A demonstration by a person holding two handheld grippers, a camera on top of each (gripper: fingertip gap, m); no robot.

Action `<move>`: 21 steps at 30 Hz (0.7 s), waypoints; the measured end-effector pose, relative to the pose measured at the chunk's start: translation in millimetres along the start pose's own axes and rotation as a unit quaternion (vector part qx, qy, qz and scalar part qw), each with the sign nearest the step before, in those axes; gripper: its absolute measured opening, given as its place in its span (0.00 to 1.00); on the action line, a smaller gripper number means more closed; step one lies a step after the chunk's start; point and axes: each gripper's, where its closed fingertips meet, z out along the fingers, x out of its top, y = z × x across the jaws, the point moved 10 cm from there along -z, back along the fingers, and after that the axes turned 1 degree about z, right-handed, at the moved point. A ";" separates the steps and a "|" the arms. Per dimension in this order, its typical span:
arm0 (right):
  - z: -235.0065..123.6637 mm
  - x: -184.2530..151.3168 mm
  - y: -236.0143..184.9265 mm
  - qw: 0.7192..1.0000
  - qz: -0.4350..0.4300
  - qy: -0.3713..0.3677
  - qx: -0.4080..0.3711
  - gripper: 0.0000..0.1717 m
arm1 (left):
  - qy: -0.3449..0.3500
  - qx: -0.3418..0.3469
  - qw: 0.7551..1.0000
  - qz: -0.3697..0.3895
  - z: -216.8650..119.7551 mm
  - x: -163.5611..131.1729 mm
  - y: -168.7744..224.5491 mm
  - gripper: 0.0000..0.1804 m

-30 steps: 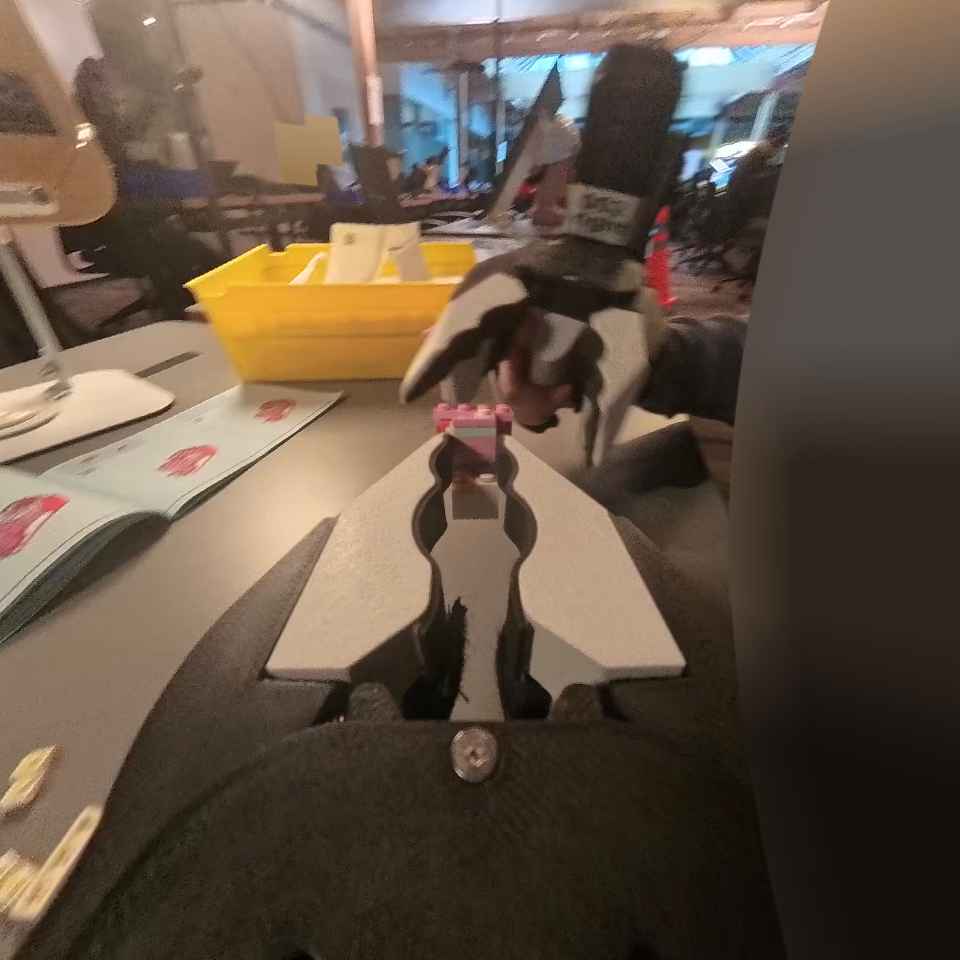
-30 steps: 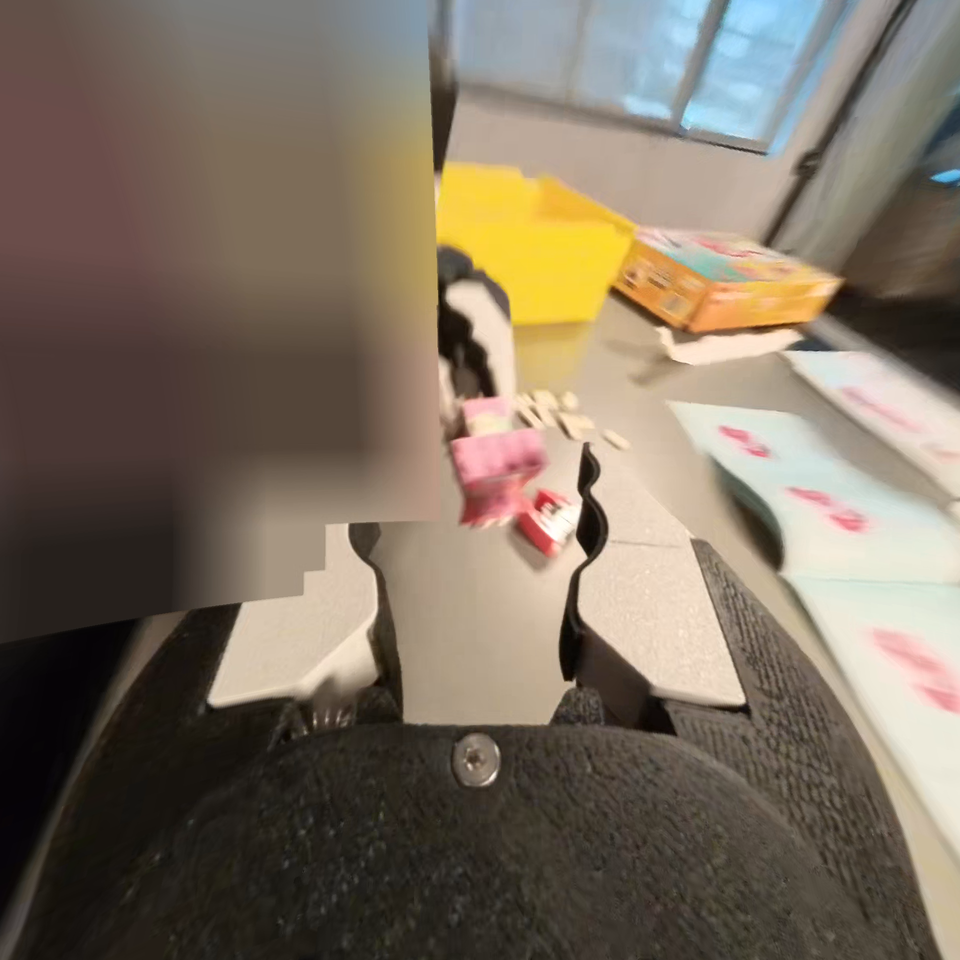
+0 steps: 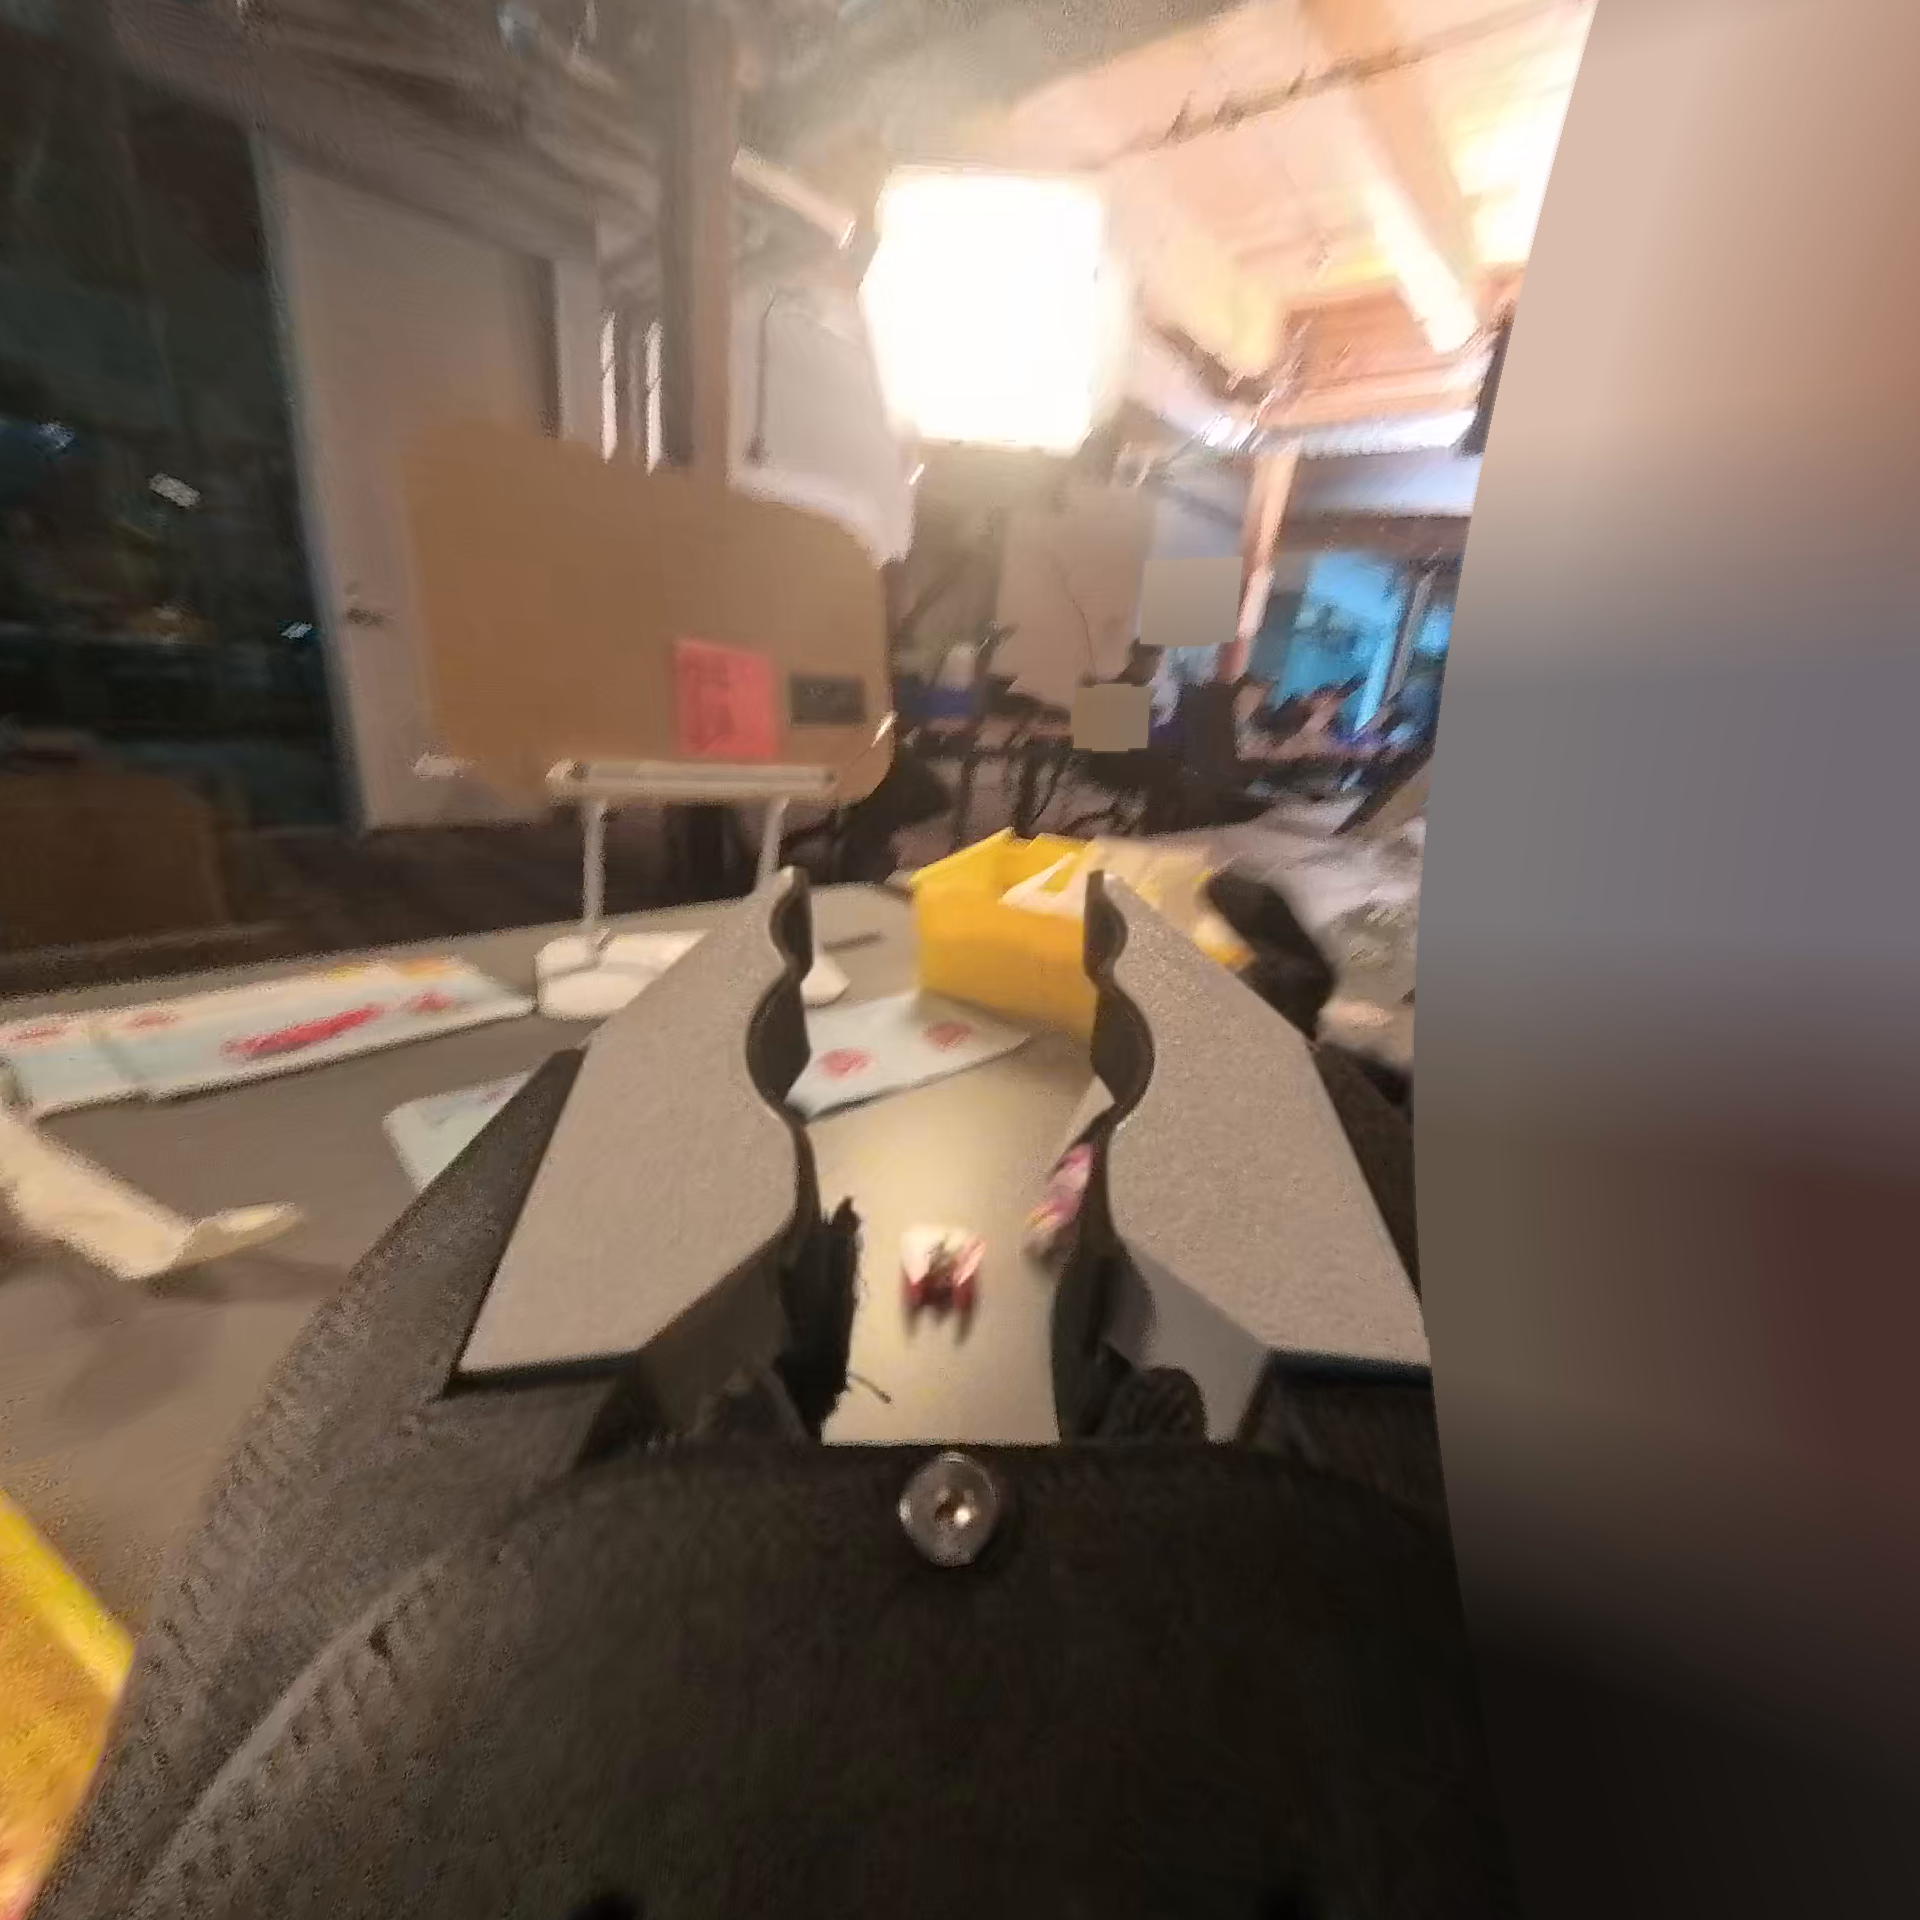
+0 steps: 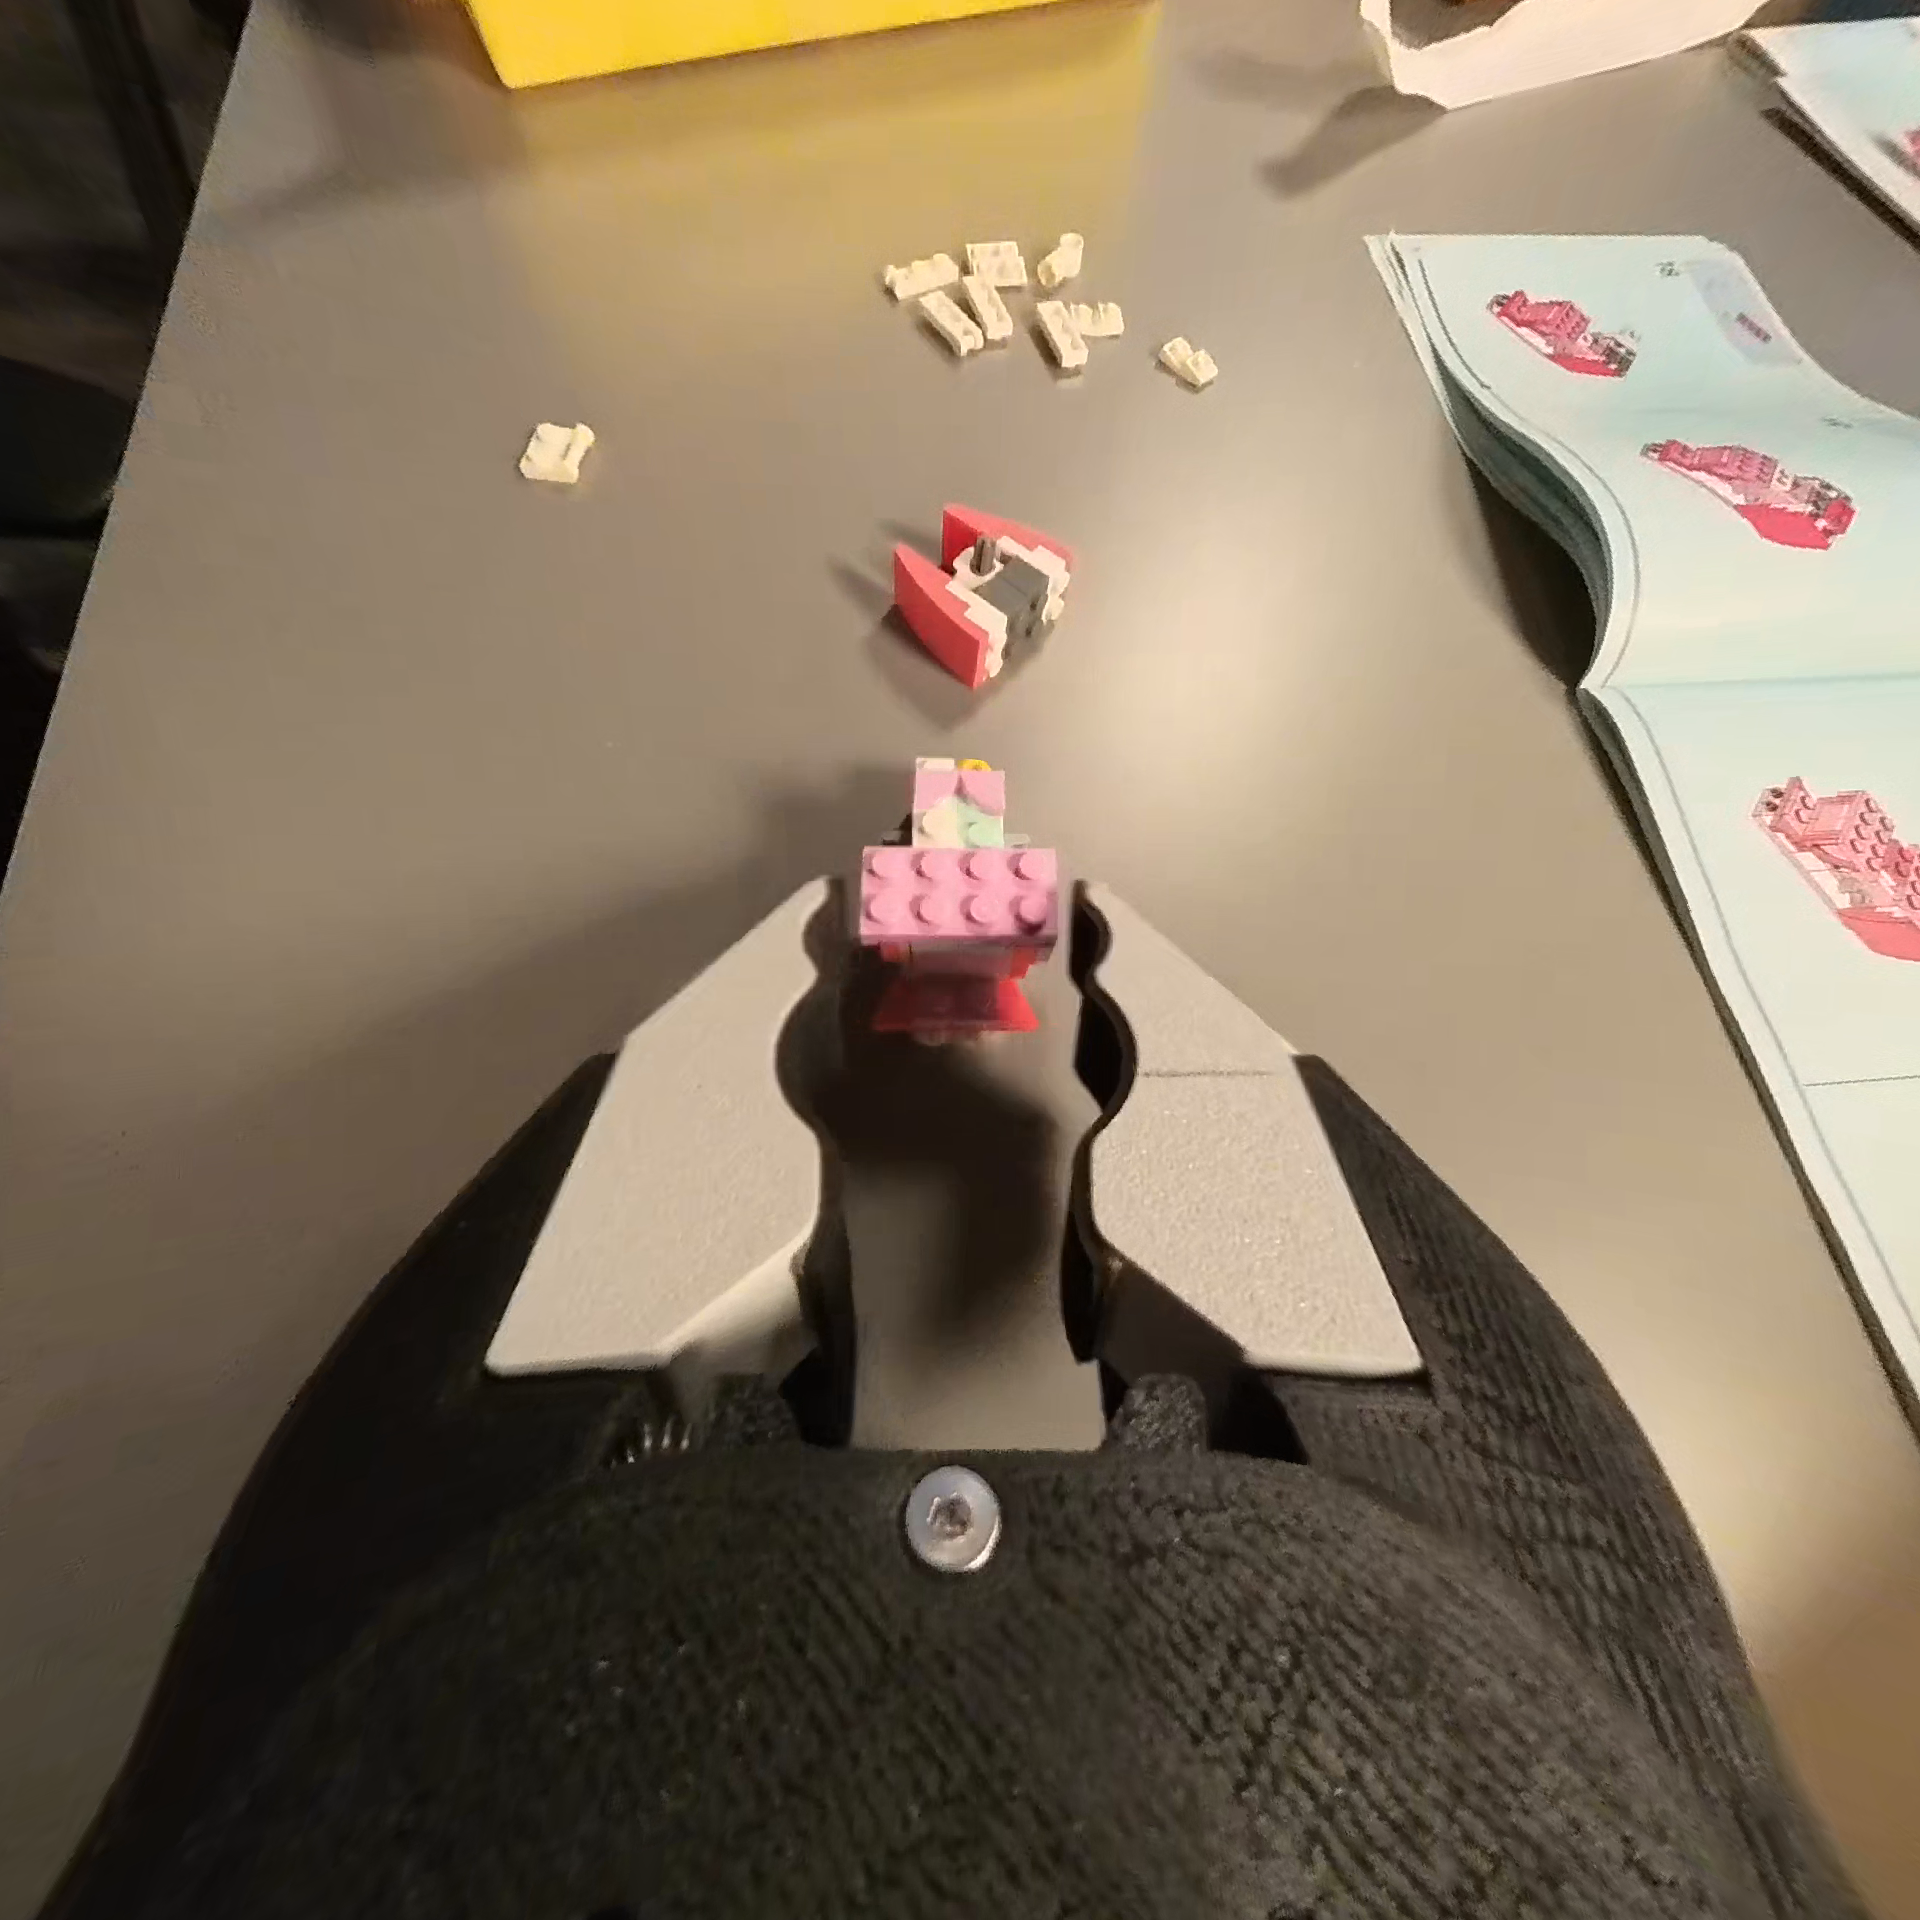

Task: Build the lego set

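- While the grey table (image 4: pixel 416 727) stretched away, an open booklet (image 4: pixel 1714 582) lay at its right and a yellow bin (image 4: pixel 790 31) at its far edge.
- The left gripper (image 3: pixel 940 914) stood released, gripping nothing.
- The right gripper (image 4: pixel 951 894) clenched a pink brick assembly (image 4: pixel 961 899) near a red-and-grey brick piece (image 4: pixel 977 597).
- Cream-coloured small pieces (image 4: pixel 997 296) lay farther off.
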 end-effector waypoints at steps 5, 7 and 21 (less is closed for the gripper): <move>-11.1 5.0 1.2 0.998 0.010 0.065 -0.005 0.49 | 0.023 0.123 0.992 0.027 -44.8 45.1 6.8 0.27; -22.4 12.0 2.1 0.991 -0.006 0.130 -0.029 0.50 | -0.001 0.247 0.968 0.041 -73.6 53.5 -7.6 0.27; -57.9 3.1 21.8 0.862 -0.055 0.327 -0.383 0.27 | -0.367 0.321 0.873 0.019 -135.8 37.0 -128.1 0.12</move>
